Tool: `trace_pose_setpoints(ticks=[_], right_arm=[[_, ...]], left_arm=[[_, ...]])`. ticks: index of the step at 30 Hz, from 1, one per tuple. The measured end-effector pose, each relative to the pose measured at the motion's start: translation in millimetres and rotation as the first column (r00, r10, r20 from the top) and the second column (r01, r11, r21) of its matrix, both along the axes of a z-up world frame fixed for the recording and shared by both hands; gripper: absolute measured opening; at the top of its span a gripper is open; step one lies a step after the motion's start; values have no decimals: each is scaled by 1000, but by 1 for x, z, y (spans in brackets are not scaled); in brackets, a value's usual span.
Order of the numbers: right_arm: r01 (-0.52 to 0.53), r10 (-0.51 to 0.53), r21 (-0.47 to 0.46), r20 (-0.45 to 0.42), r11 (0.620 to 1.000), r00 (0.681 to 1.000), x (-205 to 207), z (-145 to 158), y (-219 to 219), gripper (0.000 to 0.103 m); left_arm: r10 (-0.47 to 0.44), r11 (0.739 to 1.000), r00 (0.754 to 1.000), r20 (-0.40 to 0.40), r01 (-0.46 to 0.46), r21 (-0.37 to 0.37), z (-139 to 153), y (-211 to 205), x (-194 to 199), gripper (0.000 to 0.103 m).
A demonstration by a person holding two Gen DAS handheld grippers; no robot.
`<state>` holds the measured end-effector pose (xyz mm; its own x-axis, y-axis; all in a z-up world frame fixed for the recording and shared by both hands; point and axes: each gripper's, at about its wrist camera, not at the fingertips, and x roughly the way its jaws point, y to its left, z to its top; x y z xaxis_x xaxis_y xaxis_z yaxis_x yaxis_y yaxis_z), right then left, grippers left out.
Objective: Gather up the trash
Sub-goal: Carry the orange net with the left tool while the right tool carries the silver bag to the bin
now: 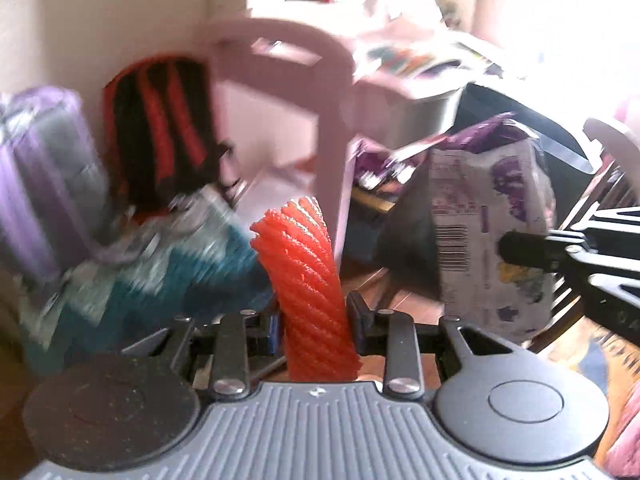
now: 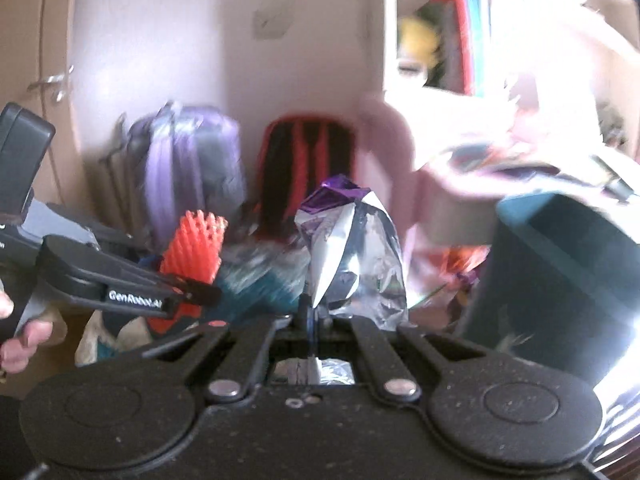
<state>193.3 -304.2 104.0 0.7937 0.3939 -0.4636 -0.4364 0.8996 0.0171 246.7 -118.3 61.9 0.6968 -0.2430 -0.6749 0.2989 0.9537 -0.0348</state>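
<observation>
My left gripper (image 1: 314, 320) is shut on a red foam mesh sleeve (image 1: 308, 280) that stands upright between its pads. That sleeve (image 2: 196, 248) and the left gripper (image 2: 200, 292) also show at the left of the right wrist view. My right gripper (image 2: 310, 320) is shut on a silver and purple foil snack bag (image 2: 352, 248), which rises in front of it. In the left wrist view the same bag (image 1: 484, 232) hangs at the right, pinched by the right gripper (image 1: 512, 250). Both views are blurred.
A dark bin (image 2: 560, 280) stands at the right. A pink chair (image 1: 304, 80), a red and black backpack (image 1: 160, 128), a purple bag (image 1: 40, 168) and a teal cloth (image 1: 160, 280) lie against the wall. A cluttered desk (image 1: 420, 64) is behind.
</observation>
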Motion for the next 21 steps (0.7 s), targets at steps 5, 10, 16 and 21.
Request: trace_pose_setpoints(ticks=[5, 10, 16, 21], right_arm=[[85, -87, 23, 94, 996, 992, 9, 41, -46, 0], [167, -170, 30, 151, 985, 974, 20, 74, -91, 0], [266, -270, 43, 157, 963, 950, 46, 82, -135, 0], [341, -344, 88, 31, 936, 938, 94, 76, -169, 0]], left_arm=[[-66, 998, 995, 71, 66, -5, 43, -61, 16, 32], [-134, 991, 982, 130, 133, 13, 79, -118, 38, 32], [-215, 977, 964, 157, 213, 29, 104, -181, 66, 32], [-261, 965, 957, 126, 254, 71, 96, -228, 92, 32]])
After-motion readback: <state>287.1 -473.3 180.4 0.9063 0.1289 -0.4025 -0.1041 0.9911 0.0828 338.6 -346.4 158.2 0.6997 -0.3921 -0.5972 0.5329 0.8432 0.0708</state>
